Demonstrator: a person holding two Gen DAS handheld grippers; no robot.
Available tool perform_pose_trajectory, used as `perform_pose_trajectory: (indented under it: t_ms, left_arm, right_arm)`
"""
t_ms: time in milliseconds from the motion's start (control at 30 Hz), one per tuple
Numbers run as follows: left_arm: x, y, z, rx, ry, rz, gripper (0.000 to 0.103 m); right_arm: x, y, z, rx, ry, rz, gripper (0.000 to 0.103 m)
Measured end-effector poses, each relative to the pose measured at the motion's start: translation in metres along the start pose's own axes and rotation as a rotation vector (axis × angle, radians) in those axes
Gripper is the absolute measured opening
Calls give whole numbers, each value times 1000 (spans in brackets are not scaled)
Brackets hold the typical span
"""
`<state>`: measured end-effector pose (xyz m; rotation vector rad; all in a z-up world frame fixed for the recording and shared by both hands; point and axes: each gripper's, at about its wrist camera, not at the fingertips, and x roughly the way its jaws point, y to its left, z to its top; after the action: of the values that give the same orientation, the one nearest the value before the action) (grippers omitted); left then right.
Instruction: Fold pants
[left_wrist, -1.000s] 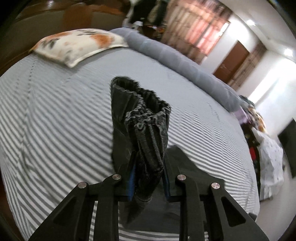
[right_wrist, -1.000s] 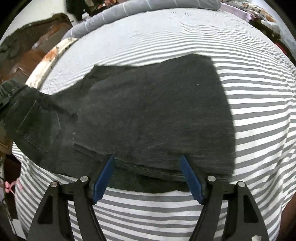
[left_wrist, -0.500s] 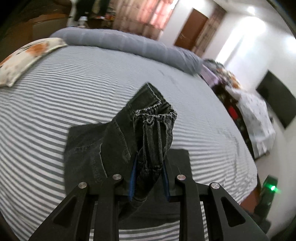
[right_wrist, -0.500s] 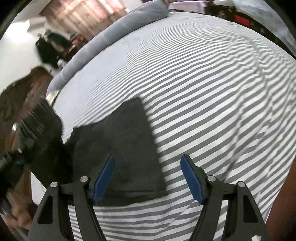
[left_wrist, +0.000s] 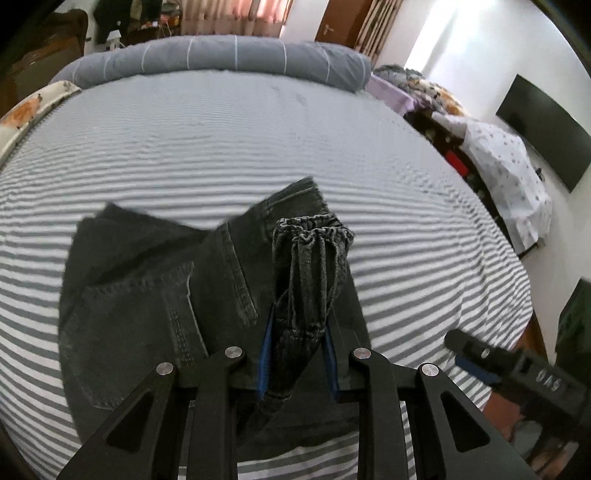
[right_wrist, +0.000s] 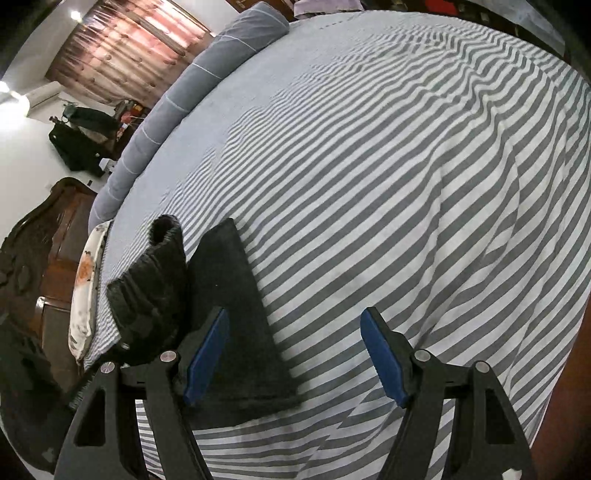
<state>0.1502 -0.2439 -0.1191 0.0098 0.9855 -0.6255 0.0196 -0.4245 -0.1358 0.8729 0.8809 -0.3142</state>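
Observation:
Dark grey denim pants (left_wrist: 147, 306) lie part-folded on the striped bed (left_wrist: 221, 147), back pocket facing up. My left gripper (left_wrist: 297, 350) is shut on the bunched elastic waistband (left_wrist: 310, 266), holding it up above the folded layers. In the right wrist view the folded pants (right_wrist: 236, 317) form a dark slab at lower left, with the raised waistband (right_wrist: 151, 288) beside it. My right gripper (right_wrist: 295, 354) is open over the striped sheet; its left finger overlaps the pants' edge, and nothing is pinched. The right gripper's body (left_wrist: 509, 373) shows at lower right in the left wrist view.
A long grey bolster (left_wrist: 221, 55) runs along the bed's far edge. A floral pillow (right_wrist: 85, 295) lies at the left by a dark wooden headboard (right_wrist: 33, 240). Cluttered furniture (left_wrist: 498, 162) and a wall screen (left_wrist: 543, 136) stand to the right of the bed.
My left gripper swung across the bed carrying the waistband over the folded pants and dropped lower. My right gripper left the hem and rolled aside, so the pants now sit at its left.

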Motion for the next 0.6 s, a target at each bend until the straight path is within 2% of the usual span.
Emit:
perform_pose_trajectory:
  t_ms: [100,200,267,300,400,433,600]
  left_arm:
    - [5,-5,-9,36,24,-3,27]
    - [0,-7,-15,46,34,-36,35]
    - [-7,-6,-19,61,39,-73,36]
    - [-12,-7,-22,75,39,-83,36]
    - [-27,-4,-34,130,34,-75,38]
    - [-30,-2,-35,139,37,-68,39]
    - [-44,36,-50,121,51,4,40]
  right_arm:
    - [4,-3,-1,13,9,17,72]
    - [7,-3,-2,16,21,40,72]
    - [10,-2,-4,24,32,97,73]
    - [13,-2,-5,29,50,159,73]
    - [21,4,-11,49,97,300,72]
    - [25,6,-13,45,115,321,72]
    - [44,15,-25,42,175,317,69]
